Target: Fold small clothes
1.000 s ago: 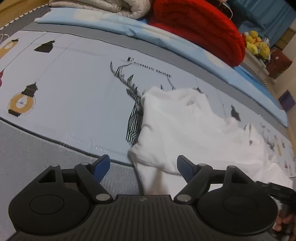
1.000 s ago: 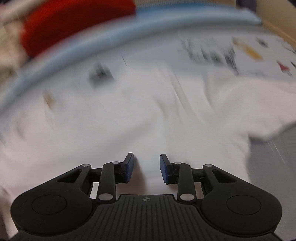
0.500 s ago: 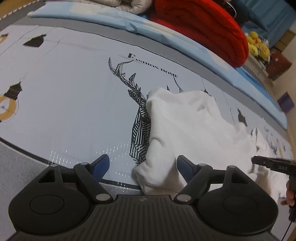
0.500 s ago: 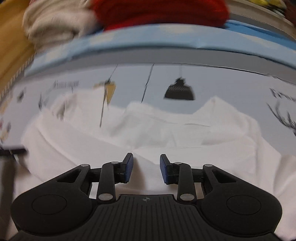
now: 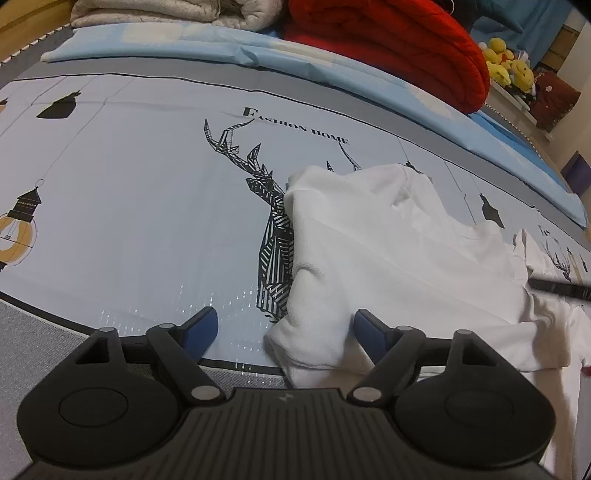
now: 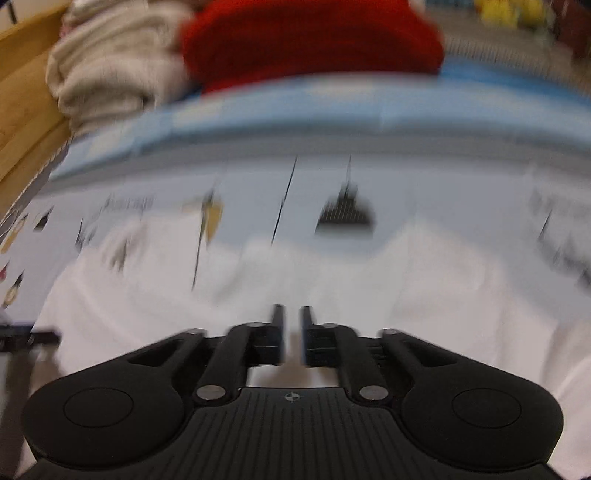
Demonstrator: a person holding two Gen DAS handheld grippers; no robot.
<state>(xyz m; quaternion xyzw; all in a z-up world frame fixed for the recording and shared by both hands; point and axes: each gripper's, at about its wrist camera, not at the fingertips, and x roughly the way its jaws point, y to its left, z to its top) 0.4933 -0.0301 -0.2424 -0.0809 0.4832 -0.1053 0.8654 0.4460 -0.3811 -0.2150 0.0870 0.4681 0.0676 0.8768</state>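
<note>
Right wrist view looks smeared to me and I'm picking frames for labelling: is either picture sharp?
Left wrist view: sharp, with fisheye bending of the mat; the white garment is crisp. Right wrist view: heavy motion blur over the garment and red blanket; only the gripper body stays fairly clear.

Support: pale blue printed mat (image 5: 140, 192), deer and lantern graphics, grey border at near edge. White garment (image 5: 388, 258) lies crumpled on mat, overlapping deer print. Far side: light blue folded sheet (image 5: 221, 48); red quilt (image 5: 399, 48) and beige blanket (image 5: 166, 14) stacked on it.
</note>
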